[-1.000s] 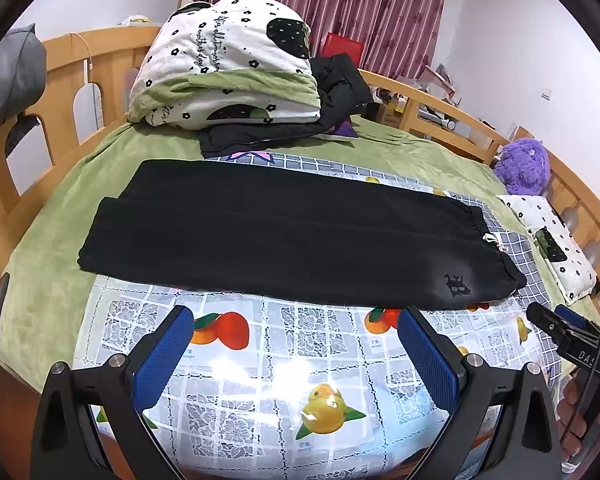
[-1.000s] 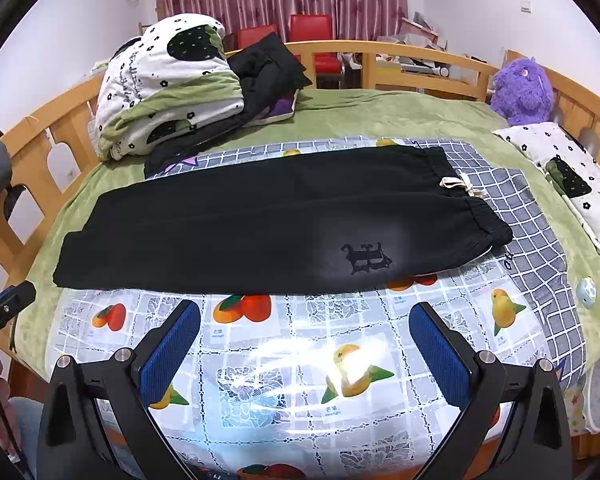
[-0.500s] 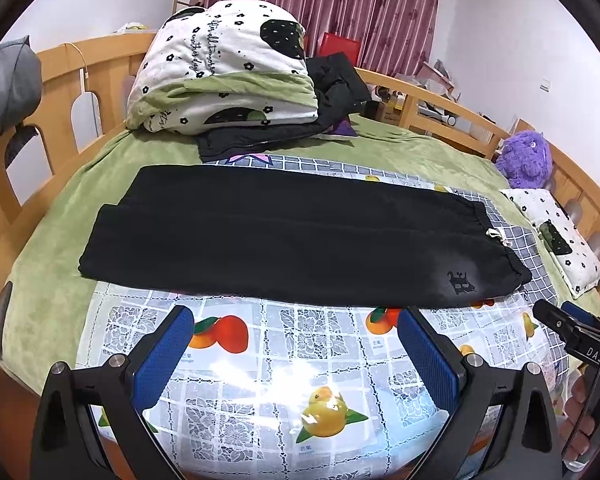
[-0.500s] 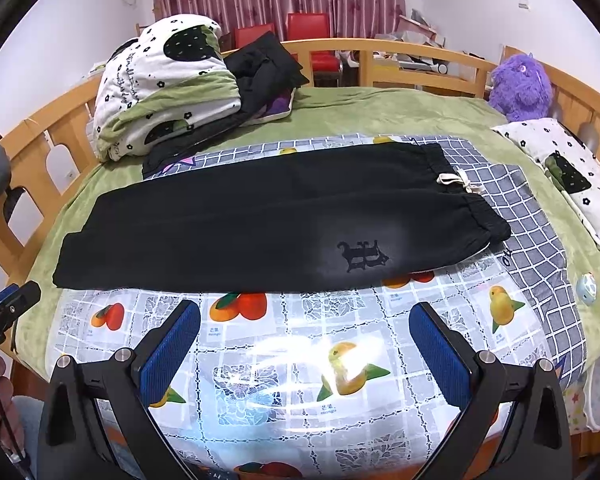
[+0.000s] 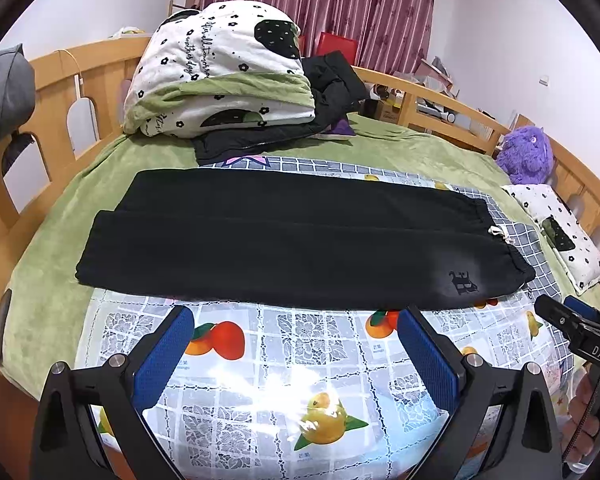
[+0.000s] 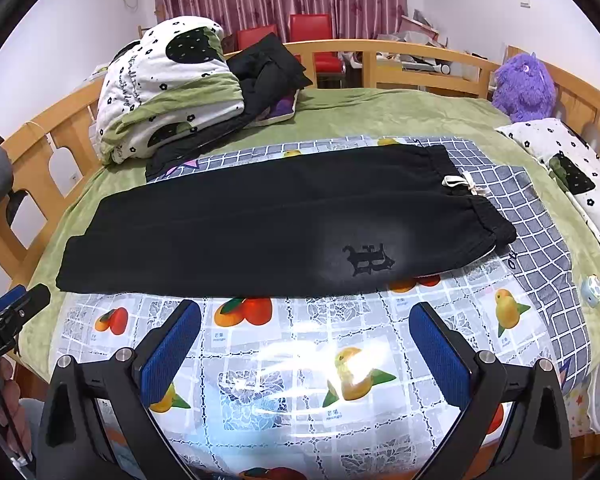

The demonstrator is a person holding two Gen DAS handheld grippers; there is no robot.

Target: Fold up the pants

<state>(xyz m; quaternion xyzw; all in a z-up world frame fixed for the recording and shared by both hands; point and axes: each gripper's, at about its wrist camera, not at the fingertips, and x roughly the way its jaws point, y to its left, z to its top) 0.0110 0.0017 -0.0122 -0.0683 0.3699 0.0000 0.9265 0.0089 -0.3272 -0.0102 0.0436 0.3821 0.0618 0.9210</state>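
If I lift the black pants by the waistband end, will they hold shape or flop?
Probably flop: the black fabric pants lie flat and limp, already folded lengthwise on the glossy fruit-print plastic sheet. That shiny sheet suggests they may slide when pushed. The white drawstring would likely dangle. Both grippers hover open, holding nothing.

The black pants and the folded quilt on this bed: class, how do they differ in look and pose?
The black pants lie flat and long on the fruit-print sheet; the folded quilt sits bundled high by the bed rail. The pants are plain black with one small emblem; the quilt is white and green with black flowers. Neither is held by tongs.
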